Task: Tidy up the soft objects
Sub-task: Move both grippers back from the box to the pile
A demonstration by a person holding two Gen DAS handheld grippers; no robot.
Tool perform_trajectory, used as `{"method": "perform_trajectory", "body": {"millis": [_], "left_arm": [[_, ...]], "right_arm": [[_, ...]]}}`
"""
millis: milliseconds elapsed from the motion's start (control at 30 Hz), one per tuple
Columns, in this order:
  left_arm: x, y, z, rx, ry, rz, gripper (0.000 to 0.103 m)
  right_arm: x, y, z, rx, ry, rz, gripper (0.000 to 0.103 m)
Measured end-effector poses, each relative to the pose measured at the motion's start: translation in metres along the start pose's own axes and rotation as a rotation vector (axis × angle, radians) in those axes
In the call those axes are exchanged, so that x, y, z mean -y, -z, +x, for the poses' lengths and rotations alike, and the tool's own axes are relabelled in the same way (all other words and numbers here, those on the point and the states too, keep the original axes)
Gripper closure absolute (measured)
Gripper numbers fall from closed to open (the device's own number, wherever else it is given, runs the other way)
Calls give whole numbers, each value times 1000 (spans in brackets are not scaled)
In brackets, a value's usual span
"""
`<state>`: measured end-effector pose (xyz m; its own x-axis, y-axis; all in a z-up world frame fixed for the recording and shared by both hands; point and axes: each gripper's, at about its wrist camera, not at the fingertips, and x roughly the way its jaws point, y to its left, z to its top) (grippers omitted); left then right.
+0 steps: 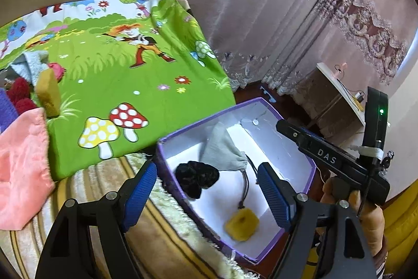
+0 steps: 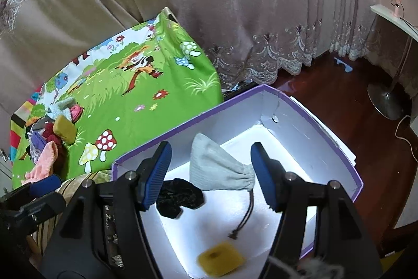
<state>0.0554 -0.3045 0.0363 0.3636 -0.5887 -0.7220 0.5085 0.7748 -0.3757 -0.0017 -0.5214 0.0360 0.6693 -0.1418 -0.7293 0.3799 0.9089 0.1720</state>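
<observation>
A purple box with white inside (image 1: 167,156) (image 2: 339,156) holds a grey drawstring pouch (image 1: 222,151) (image 2: 219,166), a black scrunchie (image 1: 197,178) (image 2: 180,198) and a yellow sponge (image 1: 241,225) (image 2: 220,262). My left gripper (image 1: 209,190) is open and empty at the box's near corner. My right gripper (image 2: 209,174) is open and empty above the box; its body shows in the left wrist view (image 1: 334,161). A pile of soft things lies on the green cartoon cloth (image 1: 125,75) (image 2: 125,101): pink cloth (image 1: 21,169) (image 2: 44,161), yellow sponge (image 1: 48,93) (image 2: 64,128), red items (image 1: 19,93).
Curtains (image 1: 261,4) hang behind the cloth-covered surface. A striped fringed fabric (image 1: 156,234) lies under the box's near side. Dark wooden floor (image 2: 326,85) with a lamp base (image 2: 384,101) is at the right. A small table (image 1: 337,93) stands at the right.
</observation>
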Motion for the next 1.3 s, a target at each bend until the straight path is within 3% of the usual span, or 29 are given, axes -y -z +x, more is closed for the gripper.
{"method": "perform_trajectory", "body": {"millis": [233,467,1300], "left_arm": [[-21,0,-22,49,-35,-7,23],[-67,1,-54,110,-50,-96,23],[-219,17,-148,253,-220,-374,23]], "right_arm": [[-22,-2,0,-10,-34,-23,36],[-62,-4,-2,-22,-68,-105,36],[-219,8,13,-117,-261,-395,35]]}}
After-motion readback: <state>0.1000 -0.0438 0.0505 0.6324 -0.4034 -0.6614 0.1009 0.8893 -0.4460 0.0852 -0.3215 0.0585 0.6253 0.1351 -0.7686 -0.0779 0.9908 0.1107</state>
